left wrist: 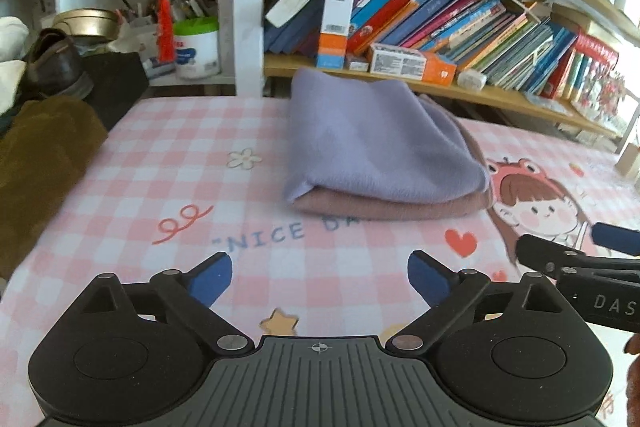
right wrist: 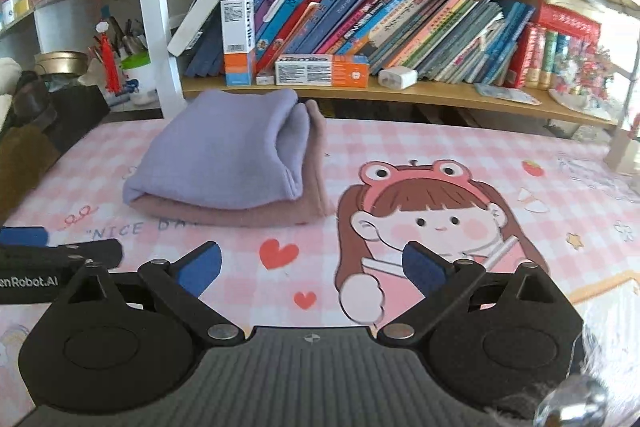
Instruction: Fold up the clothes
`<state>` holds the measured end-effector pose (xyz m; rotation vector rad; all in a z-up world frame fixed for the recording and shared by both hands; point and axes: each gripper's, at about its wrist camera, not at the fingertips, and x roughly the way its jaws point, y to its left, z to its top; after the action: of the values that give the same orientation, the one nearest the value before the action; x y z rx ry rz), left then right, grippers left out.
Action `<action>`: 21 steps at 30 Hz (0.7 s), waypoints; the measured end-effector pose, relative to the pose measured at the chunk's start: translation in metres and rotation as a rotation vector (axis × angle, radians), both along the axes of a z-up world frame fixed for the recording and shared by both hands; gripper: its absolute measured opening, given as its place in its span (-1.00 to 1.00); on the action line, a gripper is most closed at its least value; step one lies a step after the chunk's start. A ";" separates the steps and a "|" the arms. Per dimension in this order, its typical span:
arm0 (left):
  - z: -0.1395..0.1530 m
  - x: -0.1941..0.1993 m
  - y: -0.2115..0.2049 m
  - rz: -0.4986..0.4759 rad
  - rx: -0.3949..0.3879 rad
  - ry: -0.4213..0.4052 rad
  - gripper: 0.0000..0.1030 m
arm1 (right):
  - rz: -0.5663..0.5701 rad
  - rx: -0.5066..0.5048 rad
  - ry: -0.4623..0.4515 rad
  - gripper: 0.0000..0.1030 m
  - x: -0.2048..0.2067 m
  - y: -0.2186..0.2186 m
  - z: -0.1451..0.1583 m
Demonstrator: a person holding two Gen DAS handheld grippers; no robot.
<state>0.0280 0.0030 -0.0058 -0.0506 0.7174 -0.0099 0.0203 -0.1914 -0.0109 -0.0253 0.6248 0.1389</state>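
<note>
The folded lilac fleece garment (left wrist: 380, 143) atop a dusty-pink one (left wrist: 400, 209) lies far-centre on the checked tabletop (left wrist: 180, 163), nearer the spread, empty left gripper (left wrist: 320, 279) than the equally spread right gripper (right wrist: 312, 267).

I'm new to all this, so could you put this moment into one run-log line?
left gripper: open, empty | right gripper: open, empty | lilac cloth: folded, on pink cloth | both on checked sheet
</note>
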 end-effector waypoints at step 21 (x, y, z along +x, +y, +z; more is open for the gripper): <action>0.002 -0.014 -0.002 -0.023 0.036 -0.026 0.88 | -0.039 -0.037 -0.013 1.00 -0.023 0.005 -0.003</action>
<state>0.0140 0.0007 -0.0035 -0.0082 0.6925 -0.0194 -0.0029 -0.1860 -0.0141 -0.0499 0.6148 0.0891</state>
